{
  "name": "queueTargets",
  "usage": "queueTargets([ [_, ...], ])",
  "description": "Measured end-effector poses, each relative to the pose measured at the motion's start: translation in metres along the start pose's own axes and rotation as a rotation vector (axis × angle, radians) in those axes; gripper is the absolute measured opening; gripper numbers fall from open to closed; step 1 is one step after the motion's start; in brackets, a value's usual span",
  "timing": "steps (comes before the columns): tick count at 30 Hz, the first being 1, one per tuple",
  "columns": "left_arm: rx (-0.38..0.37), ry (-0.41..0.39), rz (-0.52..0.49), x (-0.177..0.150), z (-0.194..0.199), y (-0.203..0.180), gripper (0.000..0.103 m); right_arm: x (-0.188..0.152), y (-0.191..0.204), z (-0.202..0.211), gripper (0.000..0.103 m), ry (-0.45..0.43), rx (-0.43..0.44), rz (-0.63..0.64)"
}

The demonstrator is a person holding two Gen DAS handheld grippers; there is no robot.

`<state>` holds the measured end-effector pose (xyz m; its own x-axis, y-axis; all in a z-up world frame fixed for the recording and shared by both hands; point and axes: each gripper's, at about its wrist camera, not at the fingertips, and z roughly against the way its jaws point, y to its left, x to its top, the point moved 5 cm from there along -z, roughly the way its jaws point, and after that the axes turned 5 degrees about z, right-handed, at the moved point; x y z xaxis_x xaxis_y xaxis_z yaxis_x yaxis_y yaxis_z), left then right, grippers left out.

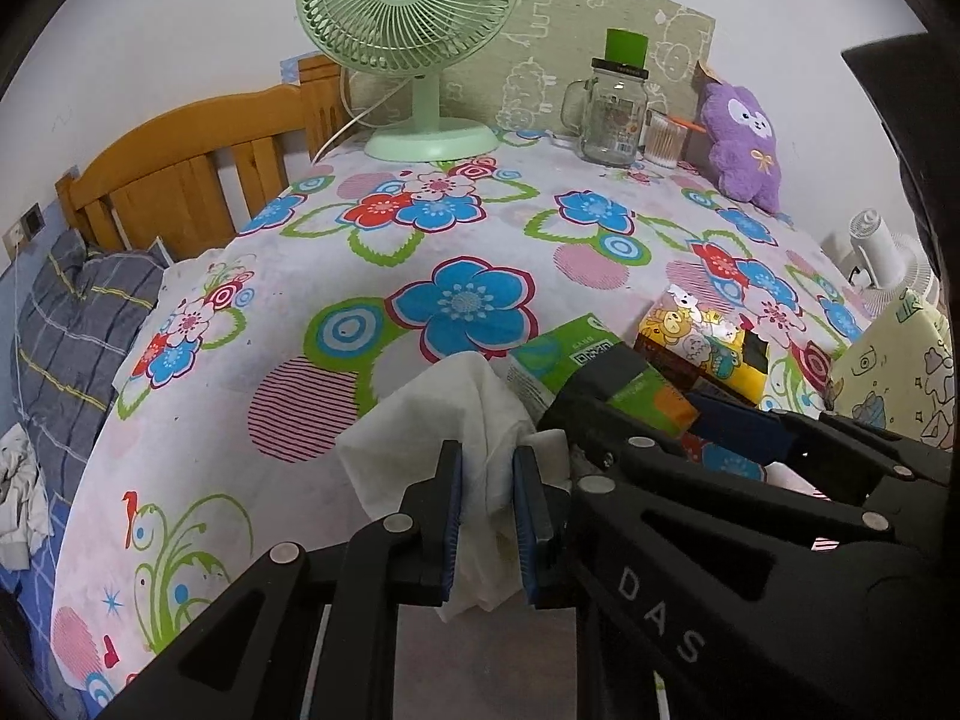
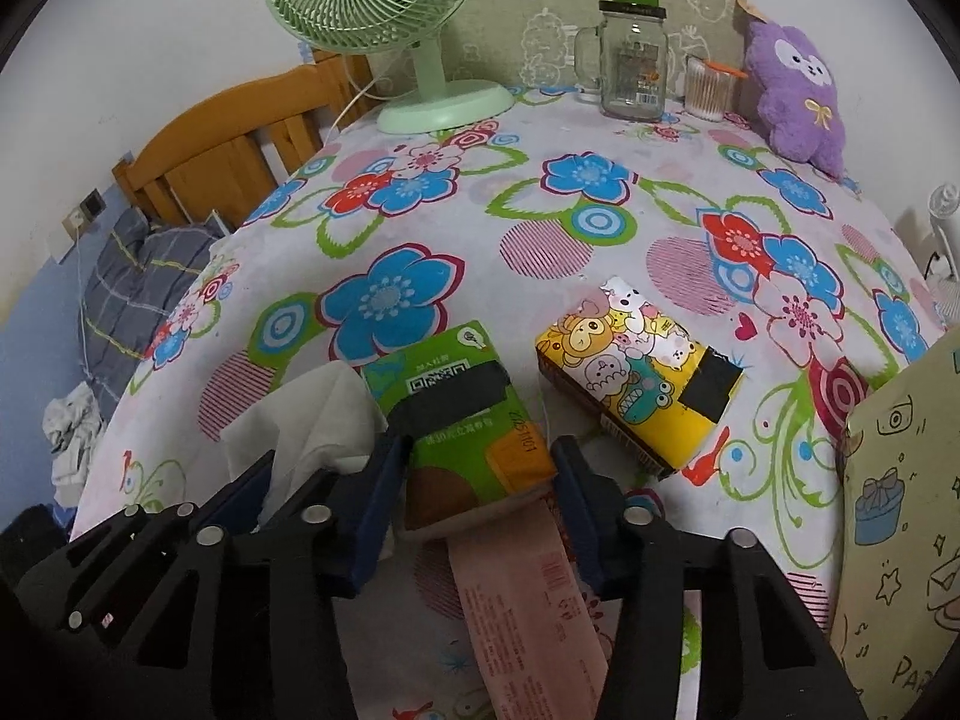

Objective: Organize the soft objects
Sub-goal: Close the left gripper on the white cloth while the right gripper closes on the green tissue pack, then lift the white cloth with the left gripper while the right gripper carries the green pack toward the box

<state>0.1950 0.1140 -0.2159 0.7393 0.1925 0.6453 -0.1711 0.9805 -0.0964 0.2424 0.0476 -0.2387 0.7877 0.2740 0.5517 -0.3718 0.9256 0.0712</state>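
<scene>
My left gripper (image 1: 487, 456) is shut on a white tissue (image 1: 444, 420), pinched between its blue pads near the front edge of the floral table; the tissue also shows in the right wrist view (image 2: 300, 414). My right gripper (image 2: 477, 450) grips a green tissue pack (image 2: 462, 408) at its near end, just right of the left gripper; the pack also shows in the left wrist view (image 1: 564, 354). A yellow cartoon tissue pack (image 2: 642, 372) lies to the right, apart. A pink pack (image 2: 522, 600) lies under the green one.
A green fan (image 1: 414, 24), a glass jar (image 1: 615, 114), a cotton-swab cup (image 1: 666, 141) and a purple plush (image 1: 744, 144) stand along the table's back edge. A cream patterned box (image 2: 900, 516) stands at the right. A bed with wooden headboard (image 1: 180, 174) is left.
</scene>
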Motion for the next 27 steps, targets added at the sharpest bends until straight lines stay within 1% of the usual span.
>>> queueTargets([
  [3,-0.002,0.000,0.001,-0.001,0.002,-0.001,0.014,0.000,-0.001,0.001,0.046,-0.001,-0.002,-0.001],
  [7,-0.012,0.001,-0.002,-0.002,0.005,-0.005,0.014,-0.002,-0.002,0.006,0.044,-0.007,-0.007,-0.002],
  [18,-0.031,-0.021,-0.015,-0.002,0.025,-0.020,0.014,-0.007,-0.012,0.035,0.044,-0.042,-0.029,-0.007],
  [27,-0.041,-0.057,-0.026,0.003,0.044,-0.028,0.014,-0.005,-0.014,0.060,0.044,-0.088,-0.036,-0.004],
])
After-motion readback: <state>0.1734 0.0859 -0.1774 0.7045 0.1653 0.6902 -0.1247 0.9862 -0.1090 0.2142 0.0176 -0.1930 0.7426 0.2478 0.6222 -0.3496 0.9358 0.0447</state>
